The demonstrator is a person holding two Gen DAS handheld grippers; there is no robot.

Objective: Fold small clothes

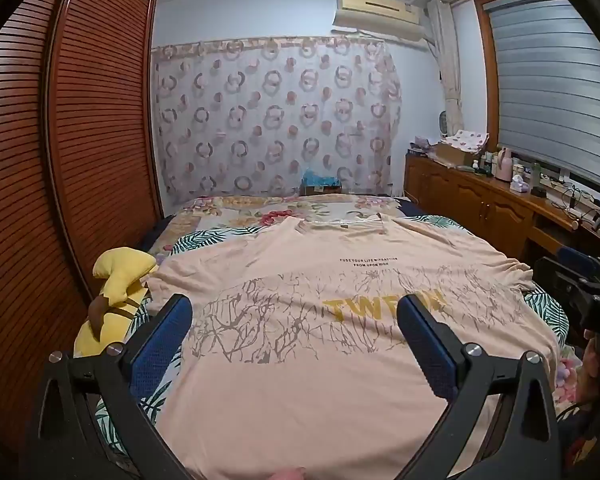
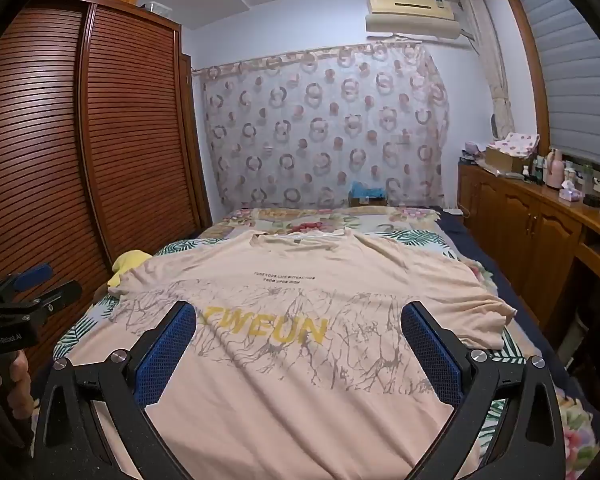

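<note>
A pale peach T-shirt (image 1: pixel 308 248) with yellow lettering and a grey branch print lies spread flat, front up, on the bed, its collar at the far end. In the right wrist view the same T-shirt (image 2: pixel 300 276) fills the bed's near half. My left gripper (image 1: pixel 296 312) hovers over the shirt's lower left part, open wide, nothing between its blue pads. My right gripper (image 2: pixel 300 320) hangs over the lower right part, likewise open and empty. Each gripper shows at the edge of the other's view: the right gripper (image 1: pixel 580 284) and the left gripper (image 2: pixel 32 284), both hand-held.
A yellow plush toy (image 1: pixel 116 292) lies at the bed's left edge beside the shirt sleeve. The floral bedspread (image 1: pixel 260 208) runs to a patterned curtain. A slatted wooden wardrobe (image 1: pixel 80 128) stands left; a wooden cabinet (image 2: pixel 540 232) with bottles and boxes lines the right wall.
</note>
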